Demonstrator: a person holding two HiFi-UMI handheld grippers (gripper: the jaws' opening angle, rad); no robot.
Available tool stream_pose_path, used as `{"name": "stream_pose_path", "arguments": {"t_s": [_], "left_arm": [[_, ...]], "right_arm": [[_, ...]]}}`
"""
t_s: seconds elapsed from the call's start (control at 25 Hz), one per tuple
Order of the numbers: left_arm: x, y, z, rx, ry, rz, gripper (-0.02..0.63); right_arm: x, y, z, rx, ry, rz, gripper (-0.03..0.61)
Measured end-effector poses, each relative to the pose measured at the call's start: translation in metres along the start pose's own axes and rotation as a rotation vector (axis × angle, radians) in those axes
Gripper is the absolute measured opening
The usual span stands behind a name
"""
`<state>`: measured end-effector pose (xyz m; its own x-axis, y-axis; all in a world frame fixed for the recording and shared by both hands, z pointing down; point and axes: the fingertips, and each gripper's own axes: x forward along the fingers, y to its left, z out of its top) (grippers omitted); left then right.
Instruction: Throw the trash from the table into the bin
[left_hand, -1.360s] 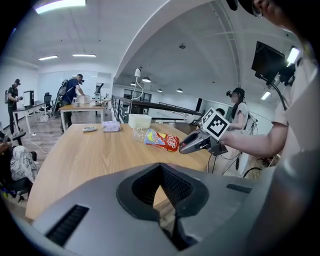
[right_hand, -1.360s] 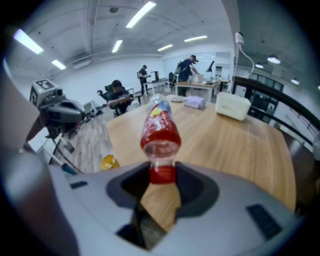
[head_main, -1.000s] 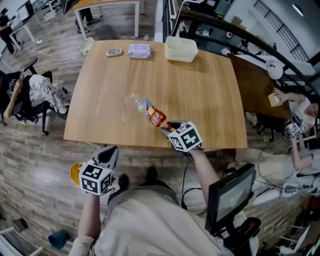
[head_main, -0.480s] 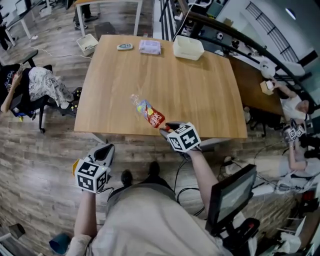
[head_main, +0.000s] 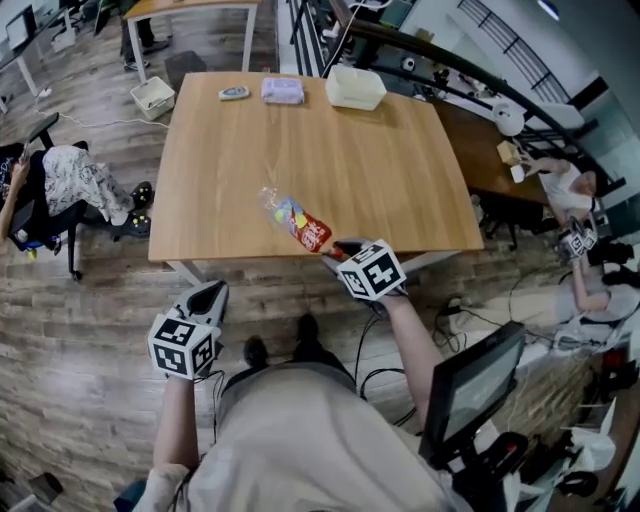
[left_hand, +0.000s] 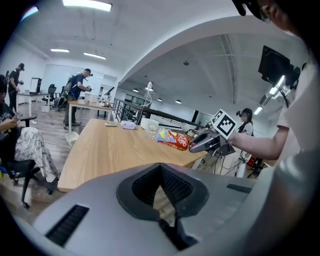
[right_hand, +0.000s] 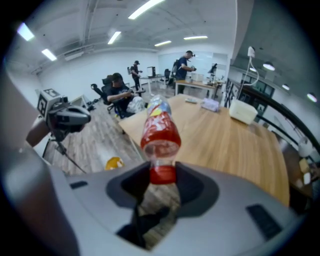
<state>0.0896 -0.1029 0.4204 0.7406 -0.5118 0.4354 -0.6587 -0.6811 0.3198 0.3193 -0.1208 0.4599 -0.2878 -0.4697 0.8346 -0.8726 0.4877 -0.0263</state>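
The right gripper (right_hand: 162, 176) is clamped on the capped neck of the plastic bottle (head_main: 296, 223), which is at the table's (head_main: 400, 170) near edge; the left gripper (head_main: 207, 297), closed and empty, hangs off that edge; the bottle is picked up but not yet binned, and I can't make out a bin.

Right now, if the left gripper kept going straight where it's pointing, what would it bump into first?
Probably the wooden table: the shut left gripper aims at its near edge, with nothing in between, though depth is hard to judge.
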Motion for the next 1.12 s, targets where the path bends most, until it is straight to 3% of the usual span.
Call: {"name": "stream_pose_path", "arguments": {"t_s": [0.12, 0.4, 0.72, 1.12], "left_arm": [[0.010, -0.008, -0.003, -0.021, 0.007, -0.068, 0.020], [0.030, -0.041, -0.003, 0.022, 0.025, -0.158, 0.020], [0.022, -0.085, -0.005, 0.079, 0.043, -0.130, 0.020], [-0.006, -0.144, -0.045, 0.075, 0.074, -0.062, 0.020]], "right_arm": [[-0.015, 0.004, -0.010, 0.026, -0.006, -0.030, 0.158], [-0.041, 0.004, -0.043, 0.067, 0.010, -0.072, 0.158], [-0.062, 0.014, -0.076, 0.083, -0.046, -0.022, 0.158], [-0.076, 0.052, -0.114, 0.024, -0.075, 0.099, 0.158]]}}
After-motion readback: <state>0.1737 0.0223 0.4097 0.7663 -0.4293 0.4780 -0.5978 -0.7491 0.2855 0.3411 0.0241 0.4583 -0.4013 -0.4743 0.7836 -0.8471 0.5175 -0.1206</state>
